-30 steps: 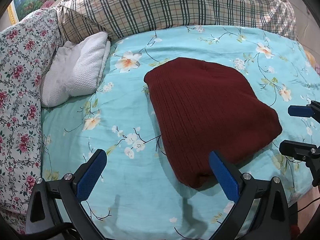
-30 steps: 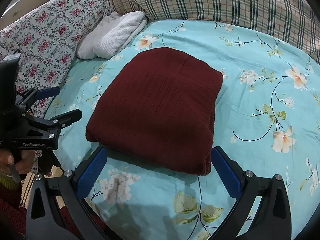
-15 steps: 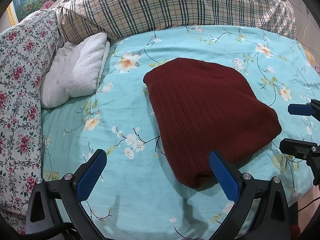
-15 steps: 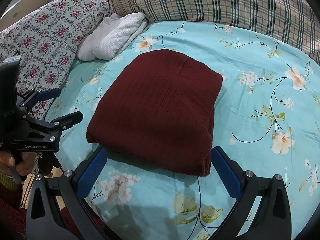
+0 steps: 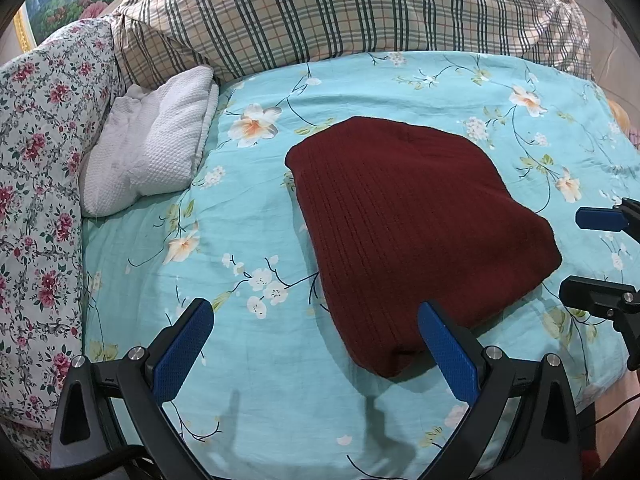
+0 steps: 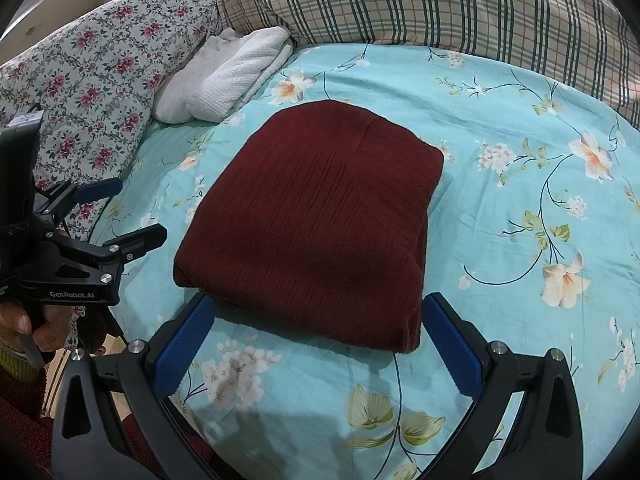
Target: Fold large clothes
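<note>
The left claw point(image 5: 312, 344) is spread wide with nothing between its blue pads. Its right pad sits just in front of the near corner of the folded sweater point(image 5: 416, 232); whether it touches the knit cannot be told. Its left pad hangs over bare sheet point(image 5: 248, 408), well apart from the sweater.

The right claw point(image 6: 316, 344) is spread just as wide and holds nothing. Its two pads frame the near edge of the sweater point(image 6: 316, 224), one by each near corner, close to the fabric, and contact cannot be told from here. In the left wrist view the right claw point(image 5: 592, 260) shows at the right edge, its two fingers apart, just beside the sweater's right corner. In the right wrist view the left claw point(image 6: 120, 212) shows at the left edge, also parted, near the sweater's left side, with a hand point(image 6: 36, 324) gripping its handle below.

The dark red sweater lies folded into a compact, rounded block in the middle of the bed, flat on the turquoise flowered sheet. Beyond it, to the left, a white textured towel point(image 5: 152, 156) lies bunched against a rose-print quilt point(image 5: 36, 184). A plaid blanket point(image 5: 360, 12) is heaped along the far side of the bed.
</note>
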Demonstrator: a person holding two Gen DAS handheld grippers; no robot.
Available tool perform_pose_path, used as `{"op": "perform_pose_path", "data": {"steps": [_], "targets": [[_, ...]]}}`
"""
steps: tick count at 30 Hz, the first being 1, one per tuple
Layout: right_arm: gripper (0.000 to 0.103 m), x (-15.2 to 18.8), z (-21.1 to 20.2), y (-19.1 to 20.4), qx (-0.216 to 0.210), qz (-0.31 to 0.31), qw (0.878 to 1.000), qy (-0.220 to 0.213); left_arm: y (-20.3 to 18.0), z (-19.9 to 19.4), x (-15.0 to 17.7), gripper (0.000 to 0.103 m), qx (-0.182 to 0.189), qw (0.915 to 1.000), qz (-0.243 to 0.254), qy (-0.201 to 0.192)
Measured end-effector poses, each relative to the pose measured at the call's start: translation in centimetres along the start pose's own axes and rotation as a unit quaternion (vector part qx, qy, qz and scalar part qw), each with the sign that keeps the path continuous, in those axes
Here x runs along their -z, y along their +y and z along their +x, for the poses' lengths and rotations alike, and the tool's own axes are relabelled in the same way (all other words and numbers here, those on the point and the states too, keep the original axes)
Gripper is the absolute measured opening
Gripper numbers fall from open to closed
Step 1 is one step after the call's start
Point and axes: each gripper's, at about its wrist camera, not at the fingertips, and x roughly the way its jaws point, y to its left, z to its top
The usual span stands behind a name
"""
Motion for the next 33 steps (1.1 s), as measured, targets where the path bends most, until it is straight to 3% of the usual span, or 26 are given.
{"op": "perform_pose_path", "data": {"steps": [33], "targets": [[0.103, -0.36, -0.62, 0.37, 0.0, 0.0, 1.0, -0.007, 0.05, -0.21, -0.33, 0.102, -0.003, 1.0, 0.003, -0.005]]}}
